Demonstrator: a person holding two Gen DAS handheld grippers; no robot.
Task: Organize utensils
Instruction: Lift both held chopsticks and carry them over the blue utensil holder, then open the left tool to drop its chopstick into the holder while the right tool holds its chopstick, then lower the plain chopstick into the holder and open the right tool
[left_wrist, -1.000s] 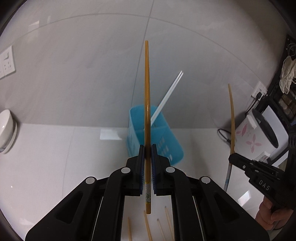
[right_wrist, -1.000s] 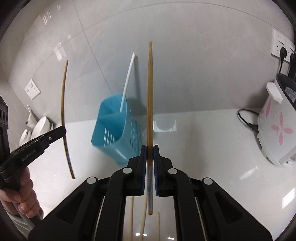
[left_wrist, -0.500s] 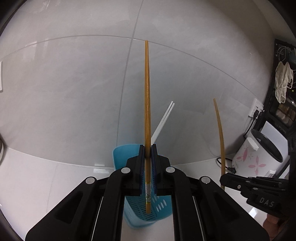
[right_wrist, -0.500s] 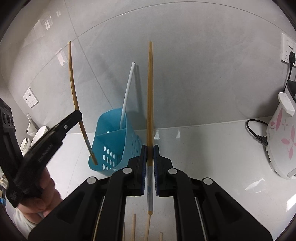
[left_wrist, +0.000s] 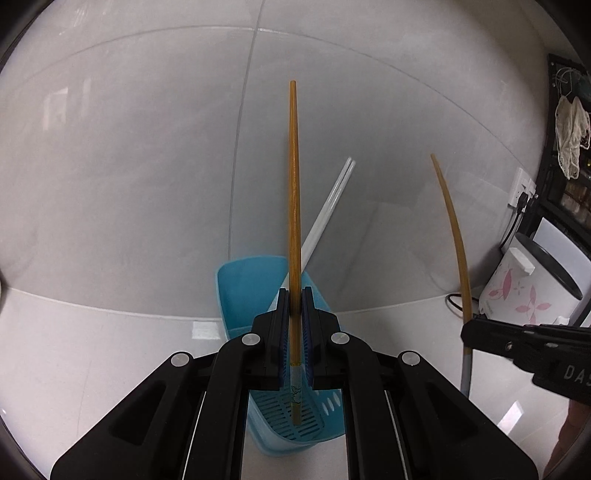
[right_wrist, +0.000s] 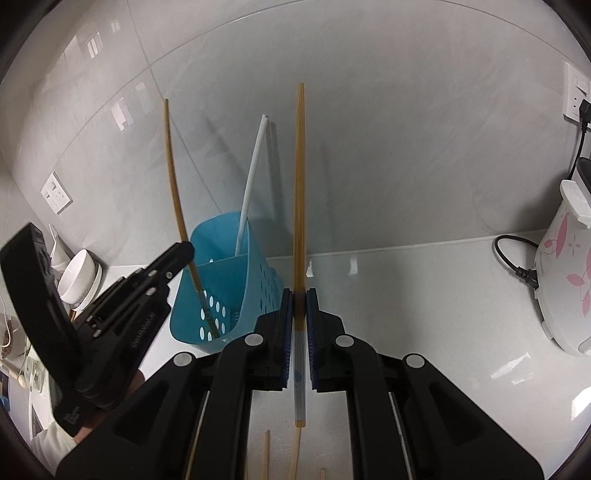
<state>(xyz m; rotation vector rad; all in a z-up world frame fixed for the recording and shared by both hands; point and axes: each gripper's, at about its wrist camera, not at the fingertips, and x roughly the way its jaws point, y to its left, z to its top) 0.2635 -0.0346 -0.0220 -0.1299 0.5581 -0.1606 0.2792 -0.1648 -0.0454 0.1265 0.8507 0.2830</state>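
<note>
My left gripper (left_wrist: 295, 295) is shut on a brown chopstick (left_wrist: 293, 184), held nearly upright. Its lower end reaches down into the front compartment of the blue perforated utensil holder (left_wrist: 240, 291). The right wrist view shows the same: the left gripper (right_wrist: 184, 251) and the brown chopstick (right_wrist: 175, 195) dipping into the holder (right_wrist: 221, 273). A pair of white chopsticks (right_wrist: 251, 184) leans in the holder's back compartment. My right gripper (right_wrist: 300, 295) is shut on a yellowish chopstick (right_wrist: 300, 184) with a white lower part, just right of the holder and above the counter.
A white rice cooker (right_wrist: 565, 280) with pink flowers stands at the right, its black cord (right_wrist: 517, 258) lying on the white counter. White bowls (right_wrist: 79, 273) sit at the far left. Loose chopsticks (right_wrist: 266, 454) lie on the counter below my right gripper.
The left gripper has come down over the blue holder, and its brown chopstick's lower end has gone from beside the holder into it. The right gripper has shifted slightly closer to the holder.
</note>
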